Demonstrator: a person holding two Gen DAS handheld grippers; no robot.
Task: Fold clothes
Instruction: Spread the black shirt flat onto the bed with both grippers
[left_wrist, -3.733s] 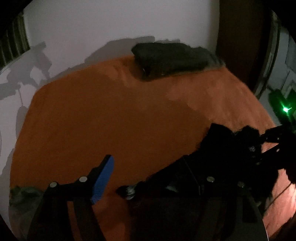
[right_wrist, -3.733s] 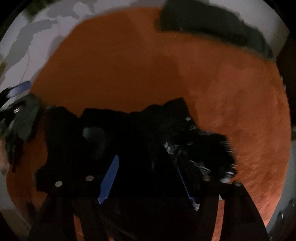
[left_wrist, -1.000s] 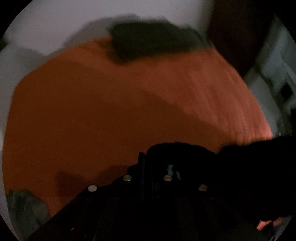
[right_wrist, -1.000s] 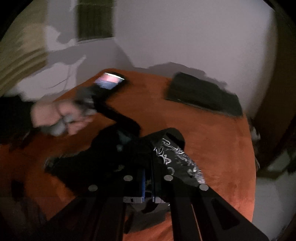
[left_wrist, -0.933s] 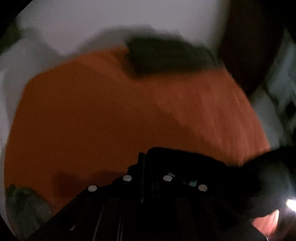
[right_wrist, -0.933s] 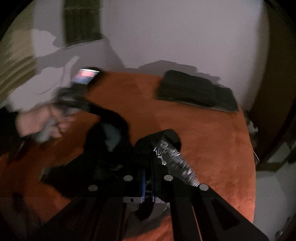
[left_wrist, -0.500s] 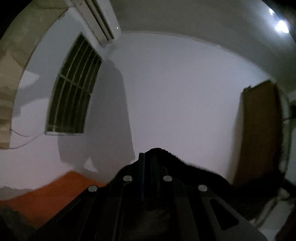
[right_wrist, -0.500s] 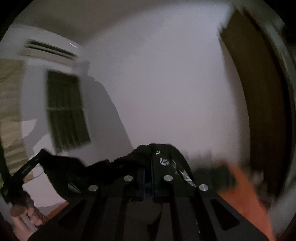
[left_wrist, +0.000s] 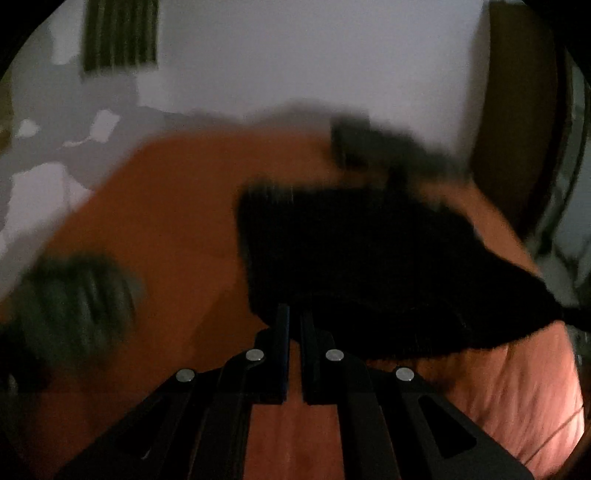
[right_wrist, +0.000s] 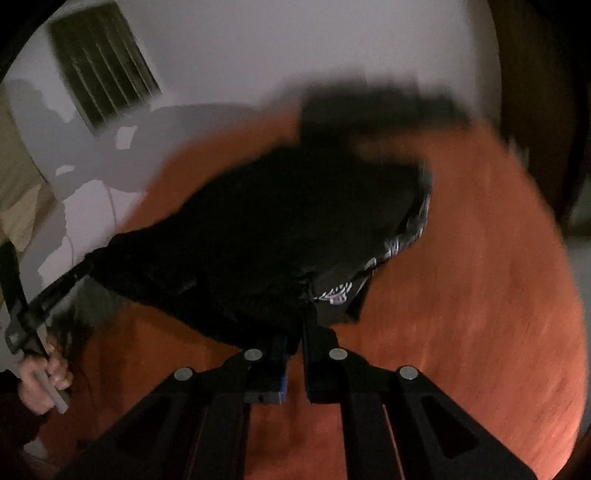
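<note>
Right wrist: black garment (right_wrist: 258, 236) pinched in tool (right_wrist: 294, 332).

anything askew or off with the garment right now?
Nothing damaged. The black garment hangs stretched between both shut grippers, left gripper and right gripper, above the orange bedspread; one printed corner is flipped over. Frames are motion-blurred.

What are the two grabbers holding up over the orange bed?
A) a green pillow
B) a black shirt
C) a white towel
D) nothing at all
B: the left gripper and the right gripper are each shut on an edge of the same black shirt, which hangs stretched between them above the orange bed.
</note>
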